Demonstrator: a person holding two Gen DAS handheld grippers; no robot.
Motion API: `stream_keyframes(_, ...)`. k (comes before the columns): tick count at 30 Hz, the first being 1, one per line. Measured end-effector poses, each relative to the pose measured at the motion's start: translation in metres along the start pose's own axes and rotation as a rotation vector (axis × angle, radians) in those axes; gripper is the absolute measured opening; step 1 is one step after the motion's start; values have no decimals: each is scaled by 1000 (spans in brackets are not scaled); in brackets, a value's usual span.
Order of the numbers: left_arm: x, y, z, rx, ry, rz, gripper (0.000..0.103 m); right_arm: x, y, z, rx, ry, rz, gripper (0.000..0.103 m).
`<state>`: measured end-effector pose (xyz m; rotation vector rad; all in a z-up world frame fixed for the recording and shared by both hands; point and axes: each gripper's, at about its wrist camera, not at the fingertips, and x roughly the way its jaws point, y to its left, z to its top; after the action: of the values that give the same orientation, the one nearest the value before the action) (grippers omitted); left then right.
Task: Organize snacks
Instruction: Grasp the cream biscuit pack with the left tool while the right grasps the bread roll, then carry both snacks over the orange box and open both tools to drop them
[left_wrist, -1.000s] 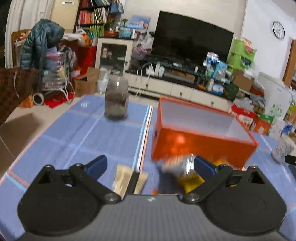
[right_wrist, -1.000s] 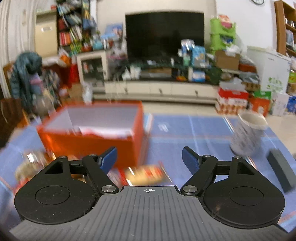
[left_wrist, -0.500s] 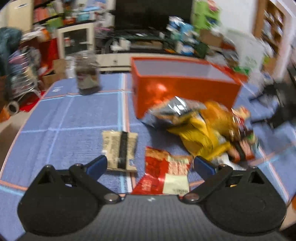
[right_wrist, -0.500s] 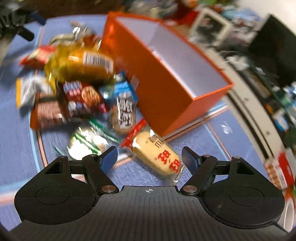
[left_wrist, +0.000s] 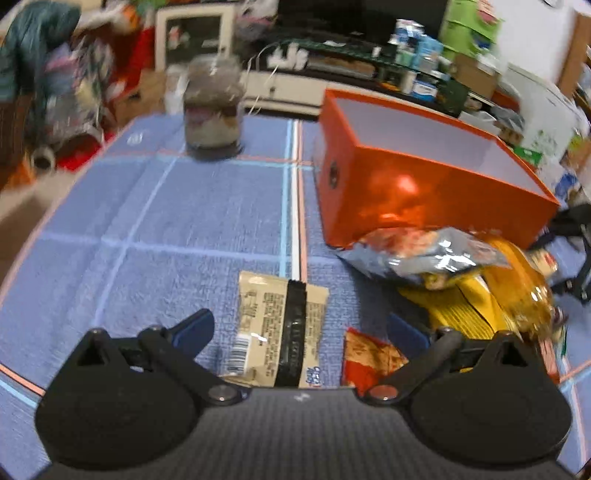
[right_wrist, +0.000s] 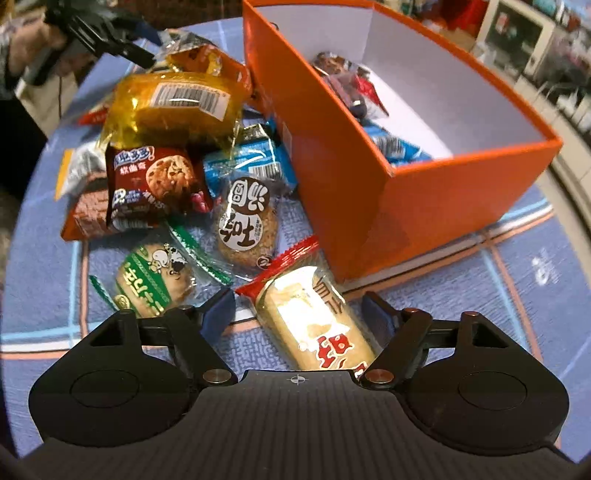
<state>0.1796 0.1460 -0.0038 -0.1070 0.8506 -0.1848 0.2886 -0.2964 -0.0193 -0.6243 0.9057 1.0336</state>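
Pale red-lettered cracker pack (right_wrist: 317, 325) (glossy wrapper)

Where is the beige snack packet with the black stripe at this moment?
In the left wrist view, the beige packet lies flat on the blue tablecloth, between the open left tool's fingers, left of the red packet.

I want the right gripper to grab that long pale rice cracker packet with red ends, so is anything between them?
Nothing visible. The right gripper stands open directly over the long pale rice cracker packet with red ends, which lies between its fingers on the blue checked cloth, beside the orange cardboard box.
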Motion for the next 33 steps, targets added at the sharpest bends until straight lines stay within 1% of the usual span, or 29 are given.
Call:
stream_keyframes(1, 4, 2, 0, -21, 11, -3, 99, 0, -3, 0, 23, 3, 14, 68)
stream_keyframes(3, 12, 4, -2, -34, 33, 8, 99, 1, -4, 1, 42, 7, 9, 67)
stream_keyframes(6, 19, 4, -6, -37, 51, 19, 99, 5, 4, 4, 114, 28, -44, 66)
stream_keyframes(7, 20, 4, -7, -31, 51, 27, 99, 4, 7, 3, 158, 34, -69, 66)
stream_keyframes(8, 20, 2, -9, -15, 49, 33, 99, 3, 12, 1, 208, 37, -101, 68)
stream_keyframes(9, 22, 1, -9, 1, 43, 31, 99, 2, 17, -2, 262, 38, -135, 75)
stream_keyframes(10, 22, 0, -9, 8, 37, 20, 99, 1, 22, -6, 312, 45, -147, 81)
stream_keyframes(11, 23, -1, -10, 11, 35, 7, 98, 1, 32, -10, 332, 50, -155, 89)
stream_keyframes(13, 24, -1, -9, 3, 29, 0, 98, -2, 53, -17, 346, 21, -180, 88)
stream_keyframes(14, 25, 0, -9, -6, 31, -5, 94, -5, 64, -19, 354, -4, -195, 79)
stream_keyframes(15, 26, 0, -9, -10, 29, -15, 91, -9, 72, -22, 364, -31, -210, 68)
stream_keyframes(16, 25, -2, -9, -5, 27, -16, 85, -12, 78, -24, 388, -49, -220, 63)
stream_keyframes(17, 24, -4, -9, 5, 29, -14, 73, -14, 83, -25, 409, -63, -232, 56)
stream_keyframes(18, 23, -6, -9, 15, 30, -12, 67, -14, 86, -26, 433, -76, -250, 49)
stream_keyframes(19, 22, -7, -9, 20, 29, -10, 53, -16, 90, -27, 461, -88, -266, 46)
stream_keyframes(20, 20, -8, -9, 14, 33, -12, 52, -16, 92, -26, 481, -93, -280, 38)
stream_keyframes(21, 19, -7, -9, 5, 35, -10, 51, -18, 95, -26, 510, -102, -296, 24)
stream_keyframes(27, 14, -5, -11, 8, 38, 21, 47, -16, 111, -28, 621, -109, -372, 23)
stream_keyframes(29, 8, -8, -13, 34, 22, 27, 47, -15, 113, -29, 646, -102, -397, 23)
stream_keyframes(33, -13, -12, -14, 59, -26, 33, 47, -14, 110, -34, 751, -113, -433, 23)
